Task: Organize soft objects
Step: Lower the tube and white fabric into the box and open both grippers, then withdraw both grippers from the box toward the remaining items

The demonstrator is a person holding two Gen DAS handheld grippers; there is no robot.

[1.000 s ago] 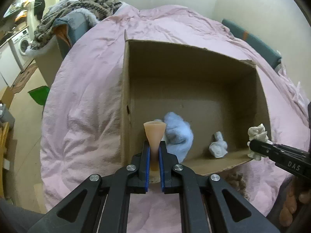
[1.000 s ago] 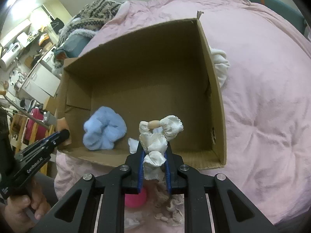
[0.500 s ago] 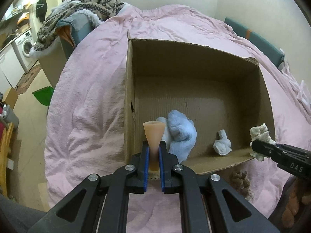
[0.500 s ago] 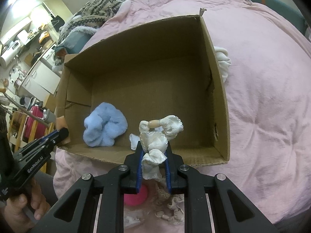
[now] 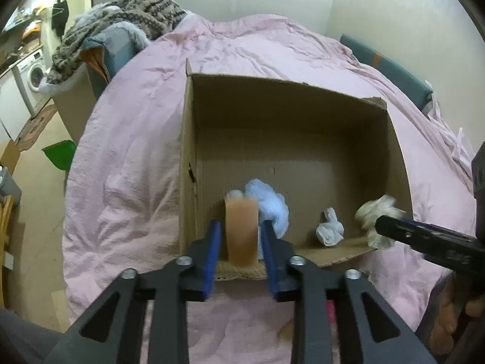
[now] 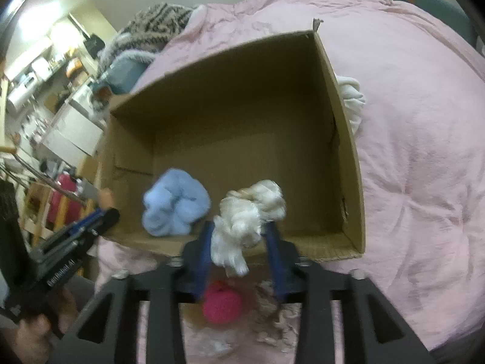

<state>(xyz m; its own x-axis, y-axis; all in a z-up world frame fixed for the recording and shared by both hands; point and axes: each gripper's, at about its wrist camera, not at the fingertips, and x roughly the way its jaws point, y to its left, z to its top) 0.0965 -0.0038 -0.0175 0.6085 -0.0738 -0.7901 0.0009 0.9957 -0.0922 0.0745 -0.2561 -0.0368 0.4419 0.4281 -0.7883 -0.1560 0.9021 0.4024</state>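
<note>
An open cardboard box (image 5: 188, 151) (image 6: 348, 151) lies on a pink duvet. Inside are a blue fluffy scrunchie (image 5: 271, 203) (image 6: 175, 203) and a small white soft item (image 5: 329, 230). My left gripper (image 5: 241, 227) is open over the box's near edge, with a tan soft piece (image 5: 241, 230) loose between its spread fingers. My right gripper (image 6: 239, 230) is open too, with a cream ruffled soft toy (image 6: 248, 215) between its fingers above the near edge; the toy also shows in the left wrist view (image 5: 376, 212).
A pink ball (image 6: 221, 301) and pale scraps (image 6: 272, 303) lie on the duvet in front of the box. A white cloth (image 6: 351, 100) lies right of the box. A patterned blanket pile (image 5: 121, 27) sits at the bed's far left.
Both grippers have opened: the left one has let go of the tan piece, the right one of the cream toy. Both have moved slightly forward over the box's near edge.
</note>
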